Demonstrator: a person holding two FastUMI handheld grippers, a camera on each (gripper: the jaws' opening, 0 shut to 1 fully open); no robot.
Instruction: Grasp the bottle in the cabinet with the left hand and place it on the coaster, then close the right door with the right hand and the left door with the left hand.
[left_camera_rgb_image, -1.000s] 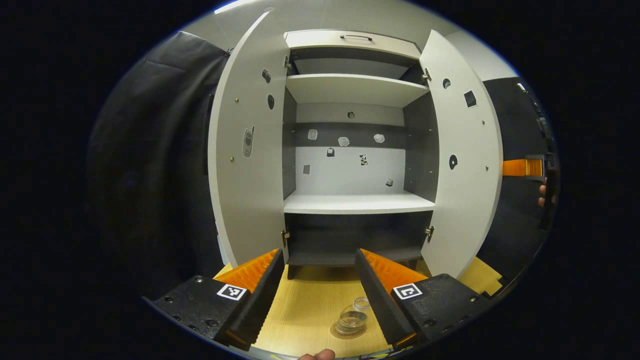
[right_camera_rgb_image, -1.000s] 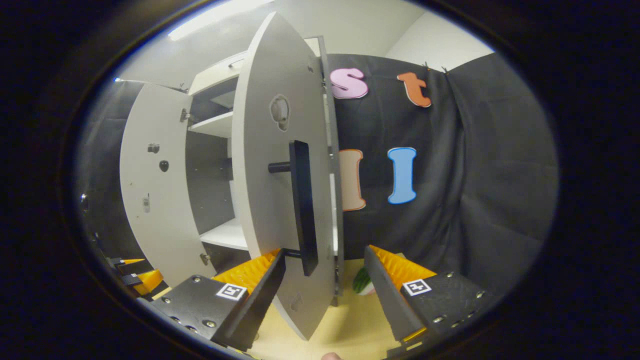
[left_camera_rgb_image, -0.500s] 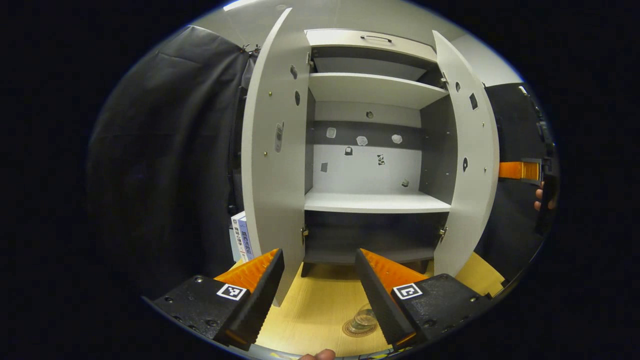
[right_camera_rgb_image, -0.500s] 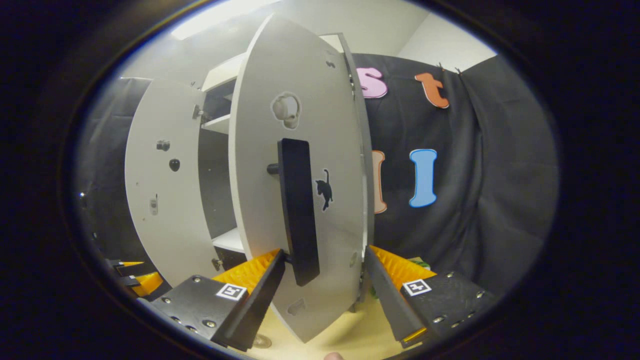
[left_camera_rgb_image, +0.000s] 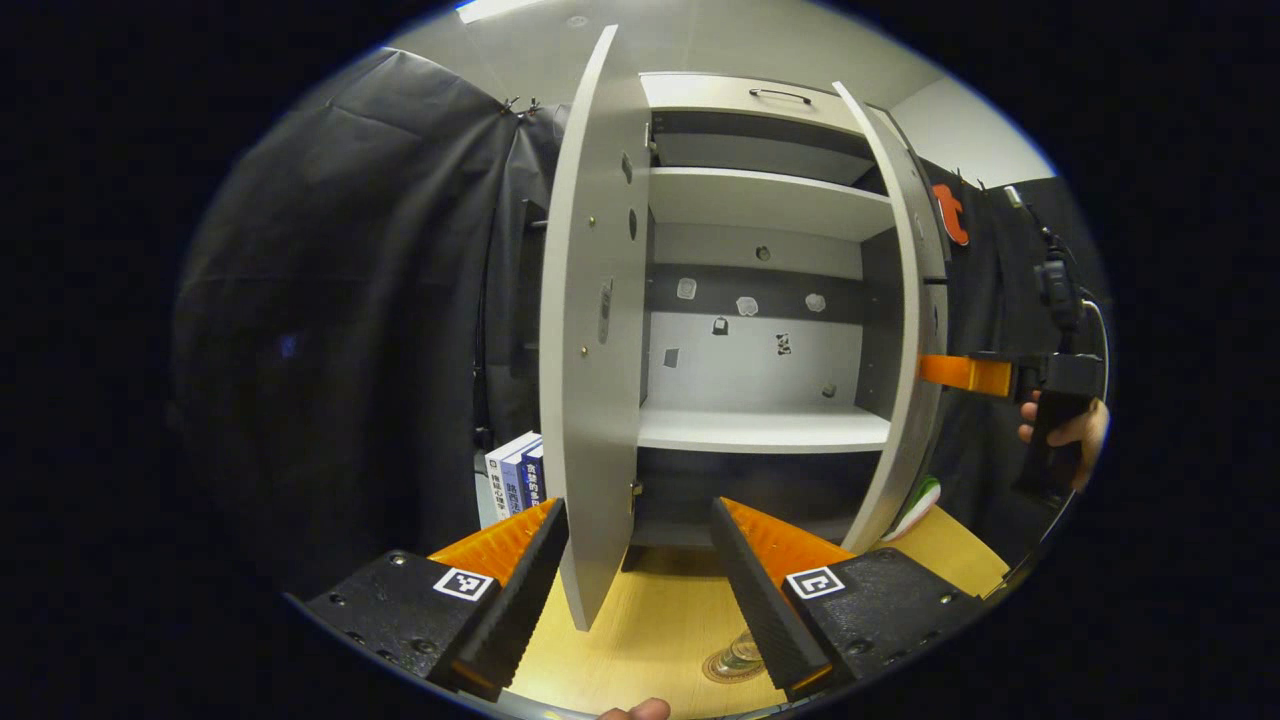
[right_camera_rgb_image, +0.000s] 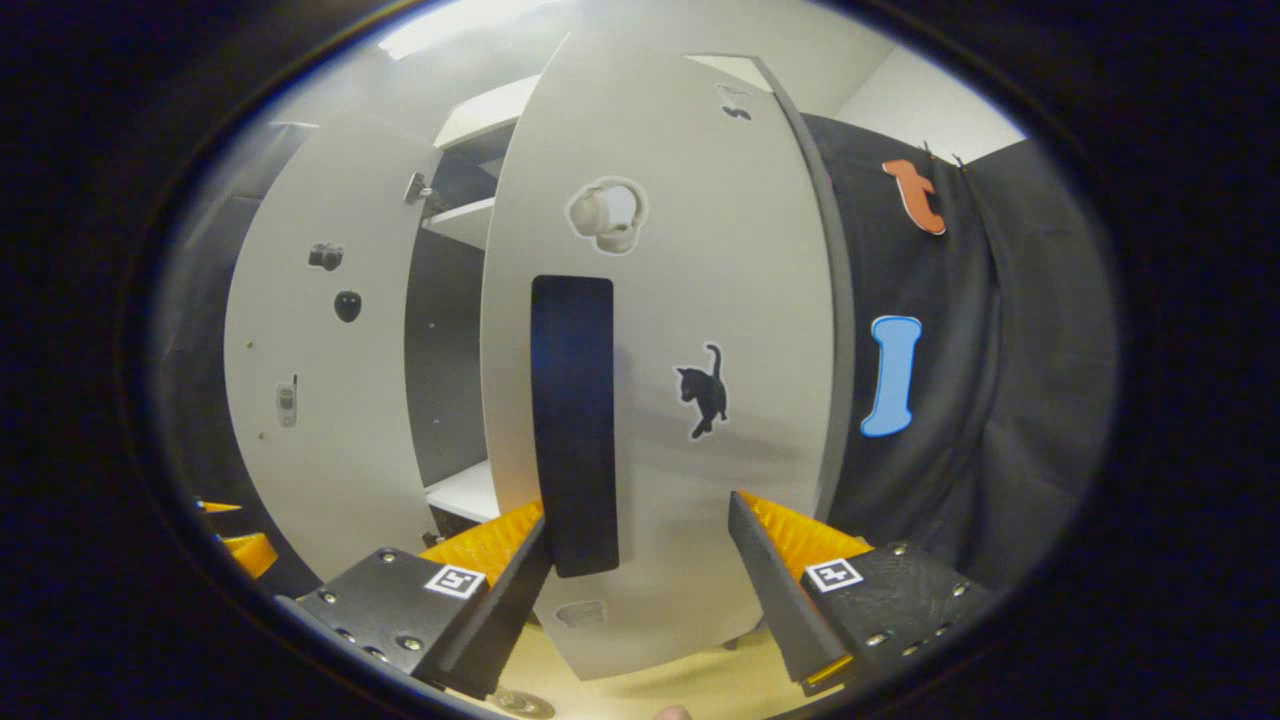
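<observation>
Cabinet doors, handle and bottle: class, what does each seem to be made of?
Doors: likely laminated board, matt pale, thin flat panels. Handle: dark bar, plastic or painted metal, unclear. Bottle: clear, glass or plastic, on the coaster.

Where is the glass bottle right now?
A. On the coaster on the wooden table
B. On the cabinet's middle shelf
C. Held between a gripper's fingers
A: in the left gripper view the bottle stands on the round coaster on the table, partly behind a finger.

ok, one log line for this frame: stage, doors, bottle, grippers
stage: closing doors | right door: part-shut, right gripper open at it | left door: ajar | bottle: on coaster | left gripper: open
</observation>
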